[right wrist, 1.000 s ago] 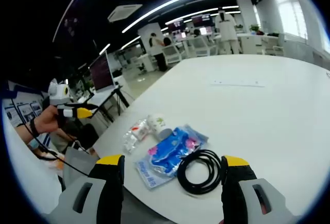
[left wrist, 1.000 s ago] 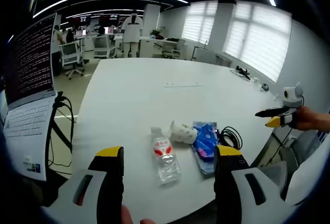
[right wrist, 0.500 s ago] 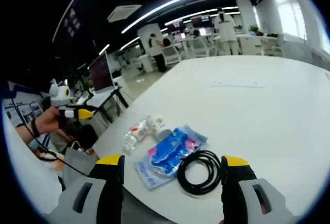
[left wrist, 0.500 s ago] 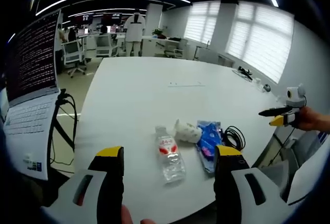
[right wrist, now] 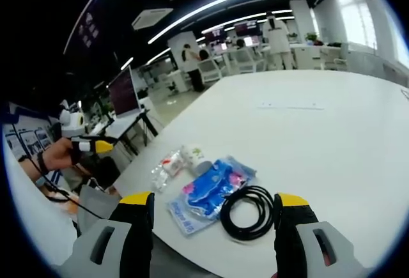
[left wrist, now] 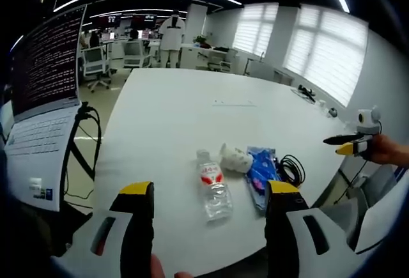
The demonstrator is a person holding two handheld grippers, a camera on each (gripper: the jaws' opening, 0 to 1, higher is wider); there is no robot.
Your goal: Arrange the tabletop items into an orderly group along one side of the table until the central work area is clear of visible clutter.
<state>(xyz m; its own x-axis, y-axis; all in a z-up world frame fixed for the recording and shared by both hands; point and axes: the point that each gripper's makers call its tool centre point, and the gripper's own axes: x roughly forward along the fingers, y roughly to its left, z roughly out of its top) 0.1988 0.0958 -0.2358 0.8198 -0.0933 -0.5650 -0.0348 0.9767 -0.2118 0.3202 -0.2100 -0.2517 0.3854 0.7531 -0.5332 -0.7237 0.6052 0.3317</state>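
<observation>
White surface (left wrist: 172, 118), four items bunched near its edge, the rest of the top bare.

Count: one clear plastic bottle (left wrist: 213, 188), one crumpled paper cup (left wrist: 234, 158), one blue snack packet (left wrist: 259, 176), one black cable coil (left wrist: 291, 169).

Orientation, left gripper view:
- Bottle lies flat on its side, long axis roughly up-down in that view, cap end pointing away from the camera, red label near the neck.
- Cup lies on its side just beside the bottle's cap end, touching the packet or nearly so.
- Packet lies flat, long axis roughly parallel to the bottle.
- Coil sits on the far side of the packet, at the surface's rim.

Right gripper view, same group from the other side: coil (right wrist: 248, 211) nearest, overlapping the packet (right wrist: 208, 193); cup (right wrist: 195, 159) beyond, open end toward the camera; bottle (right wrist: 165, 167) last, long axis slanted.

Left tool (left wrist: 208, 192): jaws wide apart, holding nothing, off the surface short of the bottle. In the right gripper view it shows at the far left (right wrist: 96, 144), held in a hand (right wrist: 59, 155).

Right tool (right wrist: 214, 201): jaws wide apart, nothing gripped, hovering short of the coil. In the left gripper view it shows at the right edge (left wrist: 342, 144); jaw gap there too small to judge.

Laptop (left wrist: 41, 92) with lit screen stands left of the surface.
</observation>
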